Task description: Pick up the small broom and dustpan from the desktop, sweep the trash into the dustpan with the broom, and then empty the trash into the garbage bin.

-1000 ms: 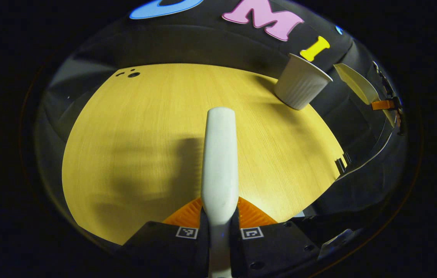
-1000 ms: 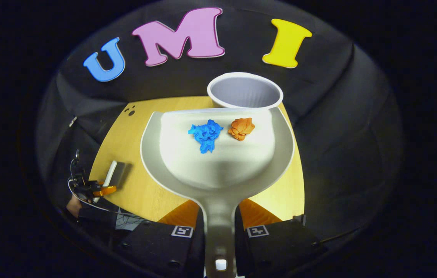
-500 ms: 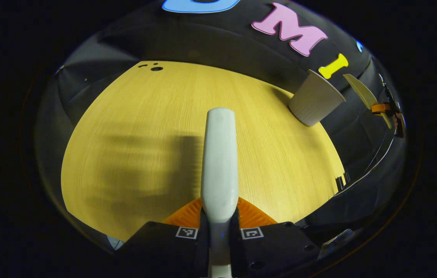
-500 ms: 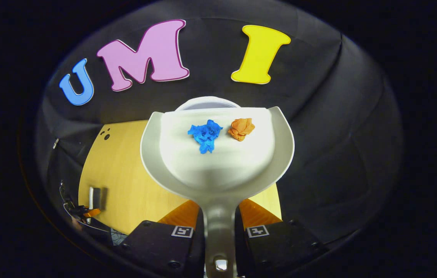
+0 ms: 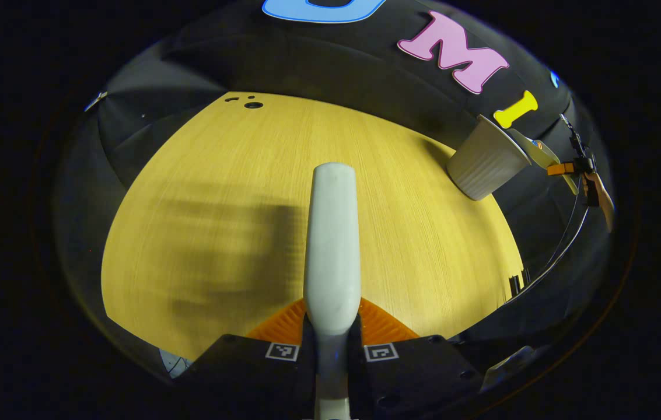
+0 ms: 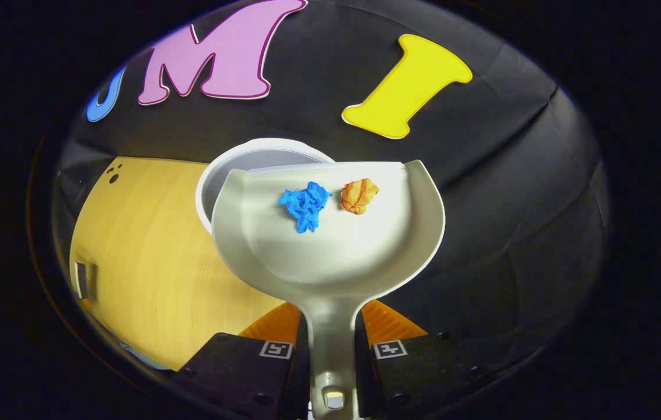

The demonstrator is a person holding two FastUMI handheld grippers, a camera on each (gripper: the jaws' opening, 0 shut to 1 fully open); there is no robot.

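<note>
Dustpan [image 6: 330, 256] clamped by handle in right claw [image 6: 330, 356], mouth forward over bin [image 6: 231, 169]; left claw [image 5: 330, 350] grips broom [image 5: 333, 245] lengthwise.

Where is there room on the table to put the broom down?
The wooden table is bare from the broom handle across to the small holes at the far corner. It is crowded at the far right edge, where the dustpan hangs at the bin.

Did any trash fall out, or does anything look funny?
Nothing stands out. The blue wad and orange wad both sit inside the dustpan, which the right gripper holds by its handle beside the white bin. No trash shows on the table.
</note>
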